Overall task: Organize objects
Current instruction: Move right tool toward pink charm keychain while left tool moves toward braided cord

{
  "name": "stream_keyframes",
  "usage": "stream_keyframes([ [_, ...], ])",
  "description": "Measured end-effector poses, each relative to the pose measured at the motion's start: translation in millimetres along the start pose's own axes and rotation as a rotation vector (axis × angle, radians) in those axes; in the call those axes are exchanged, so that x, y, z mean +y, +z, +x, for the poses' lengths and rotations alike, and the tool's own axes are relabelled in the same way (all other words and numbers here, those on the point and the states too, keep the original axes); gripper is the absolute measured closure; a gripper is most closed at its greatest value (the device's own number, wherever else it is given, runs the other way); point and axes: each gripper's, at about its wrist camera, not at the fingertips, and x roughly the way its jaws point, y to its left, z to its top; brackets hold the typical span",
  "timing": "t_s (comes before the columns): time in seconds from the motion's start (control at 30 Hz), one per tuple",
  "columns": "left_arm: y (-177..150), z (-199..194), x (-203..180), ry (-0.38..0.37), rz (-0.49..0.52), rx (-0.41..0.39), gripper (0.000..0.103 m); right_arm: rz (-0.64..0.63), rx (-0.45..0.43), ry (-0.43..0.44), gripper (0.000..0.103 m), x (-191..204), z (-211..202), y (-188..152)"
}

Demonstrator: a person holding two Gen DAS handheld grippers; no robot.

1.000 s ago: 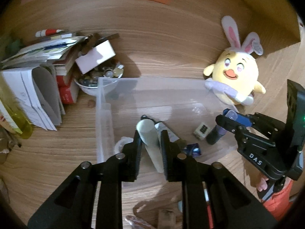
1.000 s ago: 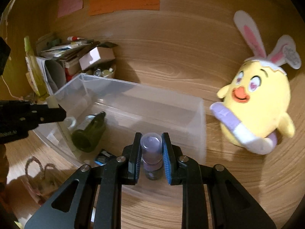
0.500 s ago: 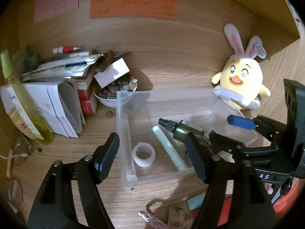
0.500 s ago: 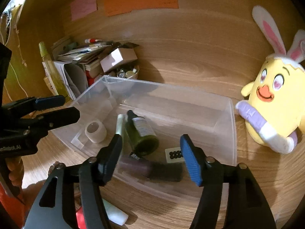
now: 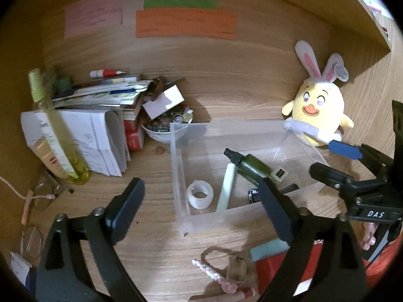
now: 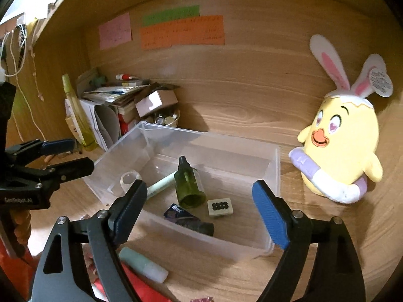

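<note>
Clear plastic bin [image 6: 273,171] holds a dark green bottle [image 6: 189,185]; both hand-held grippers, left [image 5: 201,211] and right [image 6: 199,210], just spread apart, empty.

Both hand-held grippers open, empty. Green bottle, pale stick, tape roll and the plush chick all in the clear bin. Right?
Not quite: the plush chick sits outside the clear bin, on the wood beside it, as the right wrist view shows. The rest holds.

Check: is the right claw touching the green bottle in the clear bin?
Apart. The right wrist view shows the right claw open and empty, fingers raised either side of the green bottle lying in the clear bin.
</note>
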Motion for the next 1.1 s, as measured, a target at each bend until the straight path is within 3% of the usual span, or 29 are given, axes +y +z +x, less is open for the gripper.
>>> stream_keyframes([
  [0.3,-21,-11,1,0.029,0.015,0.029,0.010,0.023,0.012,-0.005,0.017,-7,-18,-20],
  [0.67,-60,-3,-6,0.002,0.027,0.122,0.010,0.070,0.079,-0.030,0.017,-23,-21,-55],
  [0.83,-79,8,-9,-0.042,0.001,0.190,0.010,0.108,0.134,-0.048,0.017,-31,-18,-79],
  [1.03,-93,10,-5,-0.070,-0.057,0.206,0.010,0.149,0.186,-0.051,0.017,-35,-14,-102],
  [1.1,-97,9,-3,-0.106,-0.077,0.215,0.017,0.150,0.199,-0.056,0.017,-34,-14,-106],
])
